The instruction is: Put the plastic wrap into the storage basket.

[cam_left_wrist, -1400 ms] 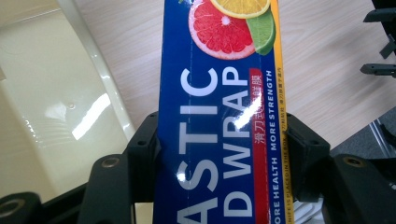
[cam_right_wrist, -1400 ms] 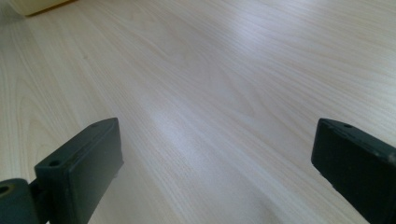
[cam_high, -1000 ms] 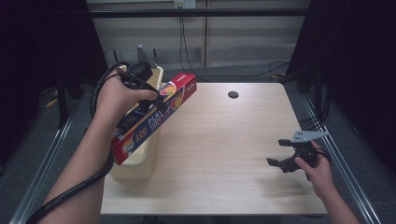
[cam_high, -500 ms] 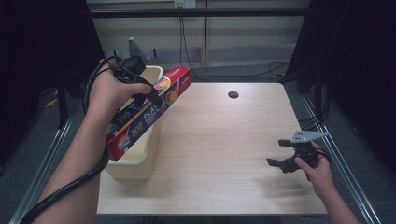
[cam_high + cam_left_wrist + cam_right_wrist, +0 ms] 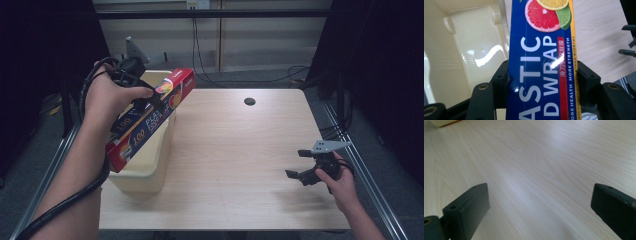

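A long blue and red plastic wrap box (image 5: pixel 150 120) (image 5: pixel 541 62) hangs tilted over the cream plastic bin (image 5: pixel 145 165) at the table's left edge. My left gripper (image 5: pixel 142 100) (image 5: pixel 541 75) is shut on the box around its middle, one black jaw on each long side. Below the box lies the bin's glossy inside (image 5: pixel 469 50). My right gripper (image 5: pixel 302 165) (image 5: pixel 539 205) rests low over the bare wood at the table's right front, jaws wide apart with nothing between them.
The light wooden table (image 5: pixel 240 150) has a dark round hole (image 5: pixel 249 101) near its far edge. Metal rails (image 5: pixel 365 170) run along both sides of the table. Cables (image 5: pixel 200 55) hang behind the far edge. The bin's corner (image 5: pixel 444 122) lies far off in the right gripper view.
My left gripper has carried the box further left and toward the near side, so it now hangs over the bin's opening. The right gripper has stayed still.
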`<action>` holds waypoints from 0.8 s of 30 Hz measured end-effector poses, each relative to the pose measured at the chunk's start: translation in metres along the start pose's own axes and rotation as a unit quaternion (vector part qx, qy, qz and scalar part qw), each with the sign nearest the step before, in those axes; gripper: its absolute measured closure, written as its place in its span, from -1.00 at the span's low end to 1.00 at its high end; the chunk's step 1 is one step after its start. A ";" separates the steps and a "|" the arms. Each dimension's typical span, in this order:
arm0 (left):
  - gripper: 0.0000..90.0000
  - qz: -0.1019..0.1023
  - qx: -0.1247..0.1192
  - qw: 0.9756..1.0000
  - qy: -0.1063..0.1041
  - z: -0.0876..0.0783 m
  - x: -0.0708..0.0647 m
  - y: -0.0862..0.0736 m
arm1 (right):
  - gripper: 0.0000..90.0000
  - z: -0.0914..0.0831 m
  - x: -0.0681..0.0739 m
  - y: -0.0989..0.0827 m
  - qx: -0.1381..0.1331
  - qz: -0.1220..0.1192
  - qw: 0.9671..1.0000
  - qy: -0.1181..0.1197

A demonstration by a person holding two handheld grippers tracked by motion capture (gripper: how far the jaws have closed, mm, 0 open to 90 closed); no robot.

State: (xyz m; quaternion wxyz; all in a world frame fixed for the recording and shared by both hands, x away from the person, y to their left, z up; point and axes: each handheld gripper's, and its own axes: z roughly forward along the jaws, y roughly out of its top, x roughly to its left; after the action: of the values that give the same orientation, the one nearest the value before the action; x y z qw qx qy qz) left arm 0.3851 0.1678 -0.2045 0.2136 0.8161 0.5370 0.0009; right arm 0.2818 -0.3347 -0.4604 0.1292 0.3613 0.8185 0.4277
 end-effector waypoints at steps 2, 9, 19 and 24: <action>-0.09 -0.007 -0.001 1.000 0.001 -0.003 0.002 -0.001 | -0.96 0.000 0.000 0.000 0.000 0.001 1.000 0.001; -0.09 -0.021 -0.008 1.000 0.010 -0.007 0.010 -0.004 | -0.96 0.000 0.000 0.000 0.000 0.001 1.000 0.002; -0.09 -0.039 -0.012 0.999 0.023 -0.016 0.020 -0.011 | -0.96 0.002 0.001 0.000 0.000 -0.003 1.000 0.003; -0.09 -0.054 -0.013 0.998 0.027 -0.017 0.025 -0.015 | -0.96 0.002 0.001 0.000 0.001 -0.003 1.000 0.000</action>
State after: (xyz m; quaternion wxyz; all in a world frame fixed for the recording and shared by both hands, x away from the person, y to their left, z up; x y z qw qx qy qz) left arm 0.3787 0.2001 -0.1997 0.2094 0.7828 0.5857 0.0185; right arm 0.2820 -0.3327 -0.4613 0.1302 0.3587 0.8200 0.4266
